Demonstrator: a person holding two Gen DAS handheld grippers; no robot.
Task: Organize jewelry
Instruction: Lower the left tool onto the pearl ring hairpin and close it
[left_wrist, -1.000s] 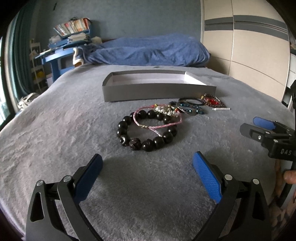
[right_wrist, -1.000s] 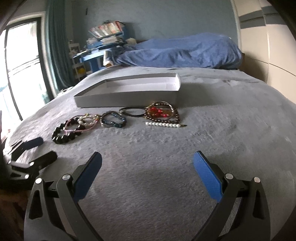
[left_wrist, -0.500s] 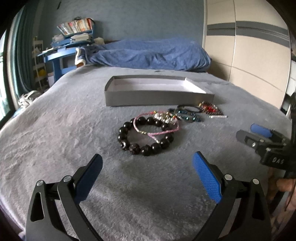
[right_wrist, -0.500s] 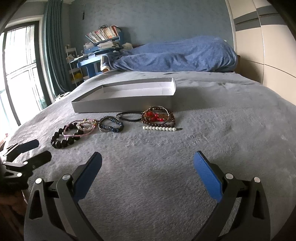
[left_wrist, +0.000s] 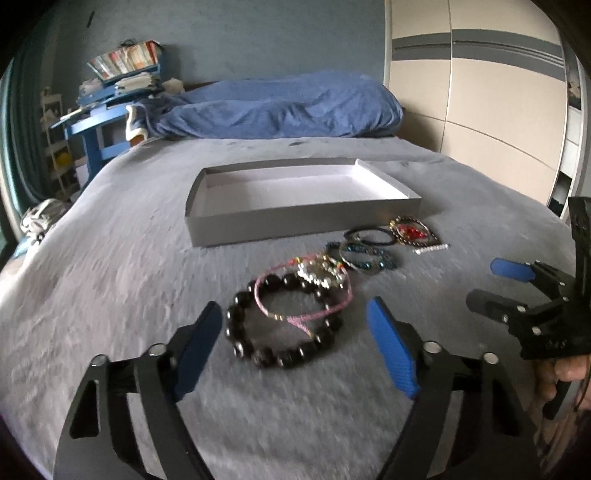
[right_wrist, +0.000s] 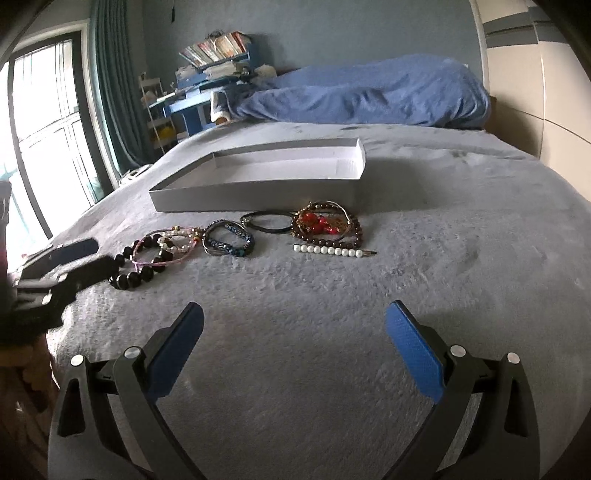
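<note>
Several bracelets lie in a row on the grey bed cover in front of an empty grey box lid (left_wrist: 299, 221) (right_wrist: 255, 194). A black bead bracelet (left_wrist: 255, 354) (right_wrist: 127, 278) lies nearest, with a pink cord bracelet (left_wrist: 295, 317) (right_wrist: 159, 260) over it. Further right lie a dark blue bracelet (left_wrist: 369, 258) (right_wrist: 227, 243), a black band (right_wrist: 266, 221), a red and brown bead bracelet (left_wrist: 412, 230) (right_wrist: 327, 225) and a white pearl strand (right_wrist: 328, 251). My left gripper (left_wrist: 295, 325) is open, its fingers either side of the black bracelet. My right gripper (right_wrist: 295, 325) is open and empty, well short of the jewelry.
A rumpled blue duvet (left_wrist: 277, 107) lies at the head of the bed. A blue desk with books (left_wrist: 107, 110) stands at the back left. Wardrobe doors (left_wrist: 480, 110) line the right side. A window (right_wrist: 40, 147) is on the left.
My left gripper has moved forward and down, so the black bead bracelet now lies between its fingers. My right gripper has moved a little closer to the jewelry.
</note>
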